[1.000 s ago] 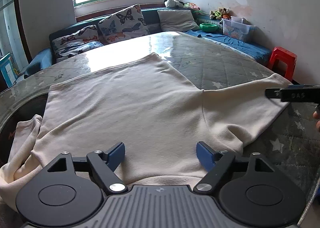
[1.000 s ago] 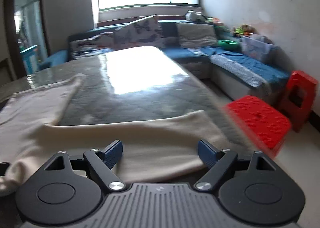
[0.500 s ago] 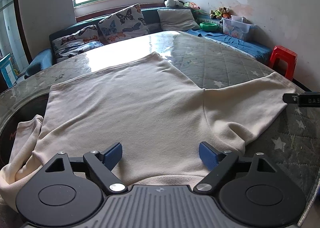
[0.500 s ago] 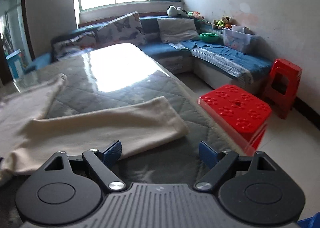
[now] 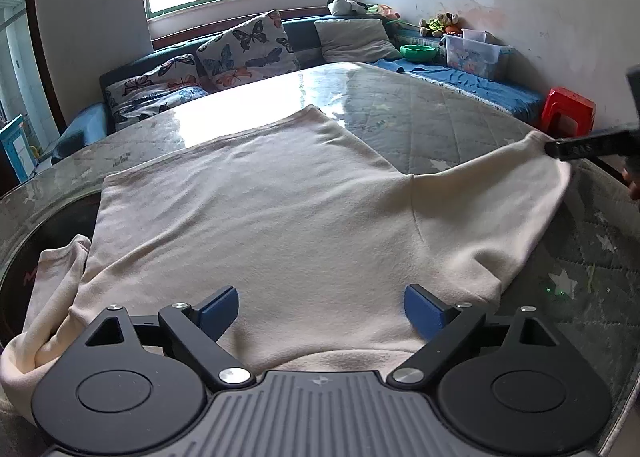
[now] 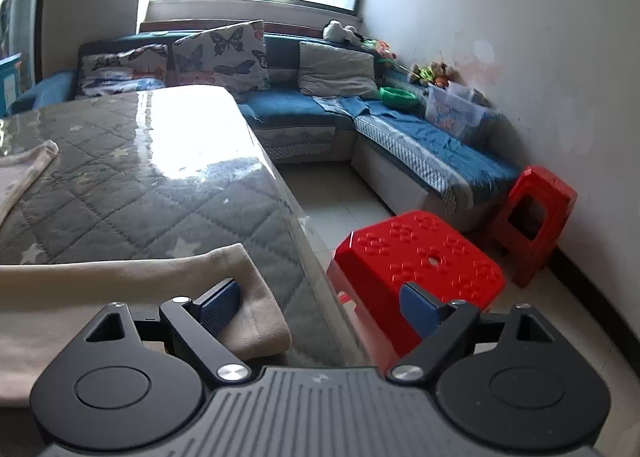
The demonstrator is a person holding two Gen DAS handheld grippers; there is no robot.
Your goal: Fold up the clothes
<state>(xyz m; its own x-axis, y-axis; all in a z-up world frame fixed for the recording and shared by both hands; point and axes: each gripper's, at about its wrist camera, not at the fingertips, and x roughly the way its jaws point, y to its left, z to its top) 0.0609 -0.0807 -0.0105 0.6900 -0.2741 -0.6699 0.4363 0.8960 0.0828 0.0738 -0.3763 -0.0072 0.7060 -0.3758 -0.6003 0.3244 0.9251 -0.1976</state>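
A cream long-sleeved top [image 5: 272, 217] lies spread flat on the grey quilted table [image 5: 460, 125]. My left gripper [image 5: 320, 309] is open and hovers over the top's near edge by the neckline, holding nothing. The top's right sleeve [image 5: 500, 209] stretches to the table's right edge, and its left sleeve [image 5: 52, 289] lies bunched at the near left. My right gripper [image 6: 320, 307] is open above the cuff [image 6: 256, 317] of the right sleeve at the table's right edge, its left finger over the cloth. A dark part of the right gripper shows in the left wrist view [image 5: 588, 145] at the sleeve end.
A red plastic stool [image 6: 420, 269] stands just off the table's right edge, with a second red stool [image 6: 536, 221] by the wall. A blue corner sofa [image 6: 400, 133] with butterfly cushions [image 5: 248, 49] runs behind the table. A clear storage box [image 5: 476, 53] sits on the sofa.
My right gripper has swung right along the sleeve to its cuff at the table's edge, both jaws staying open. The left gripper has hardly moved.
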